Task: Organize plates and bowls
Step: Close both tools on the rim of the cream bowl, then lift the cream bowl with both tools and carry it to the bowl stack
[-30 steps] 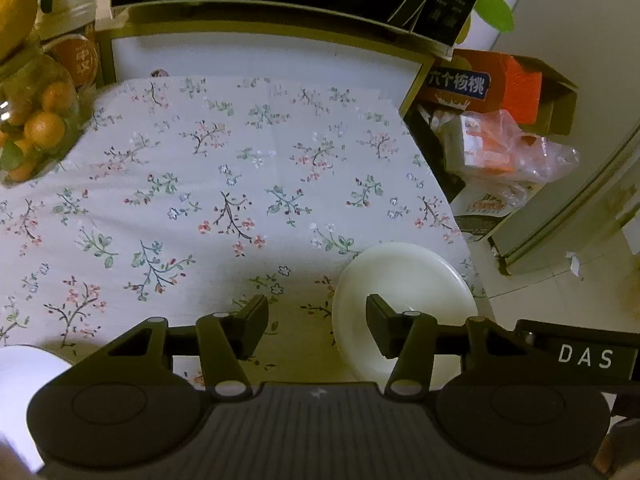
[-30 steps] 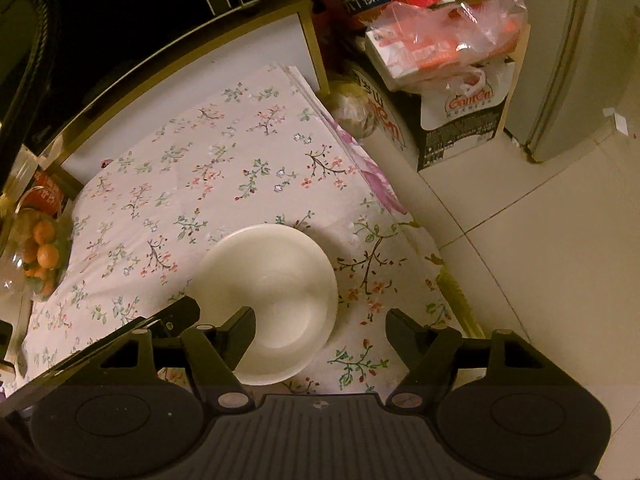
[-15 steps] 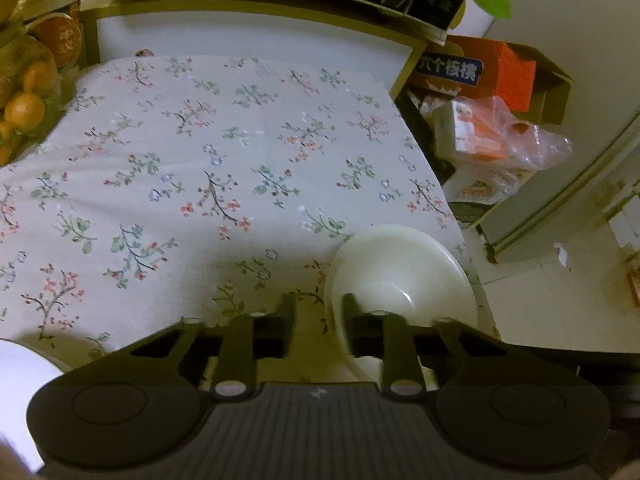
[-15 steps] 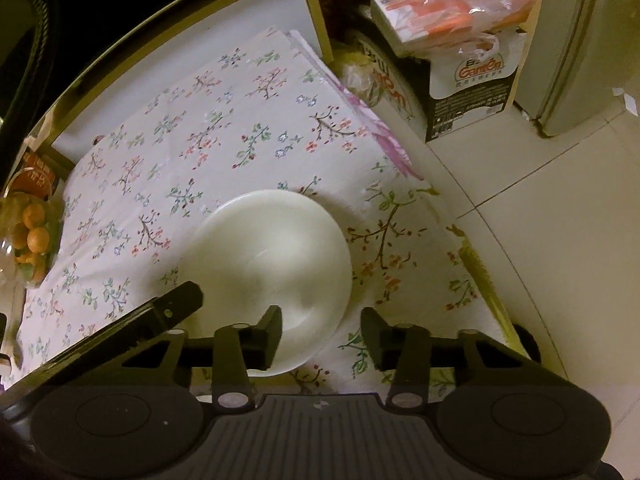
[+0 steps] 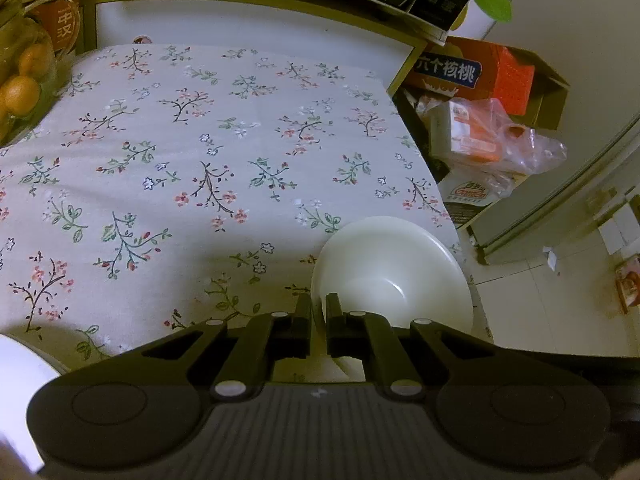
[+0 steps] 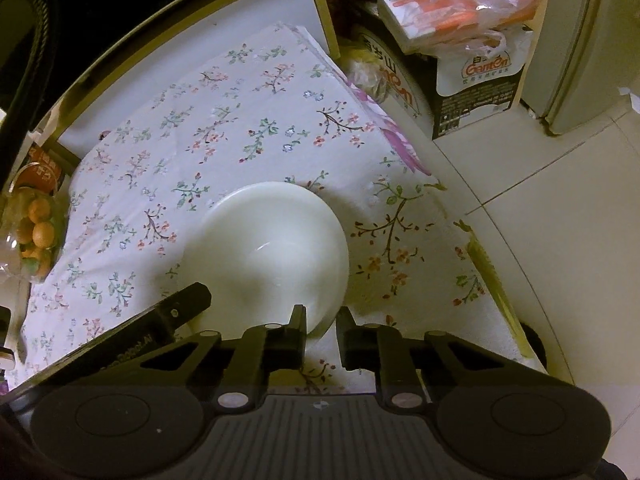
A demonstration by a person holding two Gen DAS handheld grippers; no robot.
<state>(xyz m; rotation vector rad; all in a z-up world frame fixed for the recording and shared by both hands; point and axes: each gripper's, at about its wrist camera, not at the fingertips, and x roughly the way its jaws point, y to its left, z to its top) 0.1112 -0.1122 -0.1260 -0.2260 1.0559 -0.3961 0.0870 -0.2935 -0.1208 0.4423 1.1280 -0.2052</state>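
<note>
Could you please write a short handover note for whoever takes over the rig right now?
Left gripper: fingers nearly together, straddling the near-left rim of the white bowl; looks clamped on it.
Right gripper: fingers either side of the bowl's near rim, a gap showing; grip not confirmed.
The bowl sits upright on the floral tablecloth, near its right edge. A second white dish shows only in part at the far left.
Done: bowl reached. Left: lift it and place it with the other dishes.
</note>
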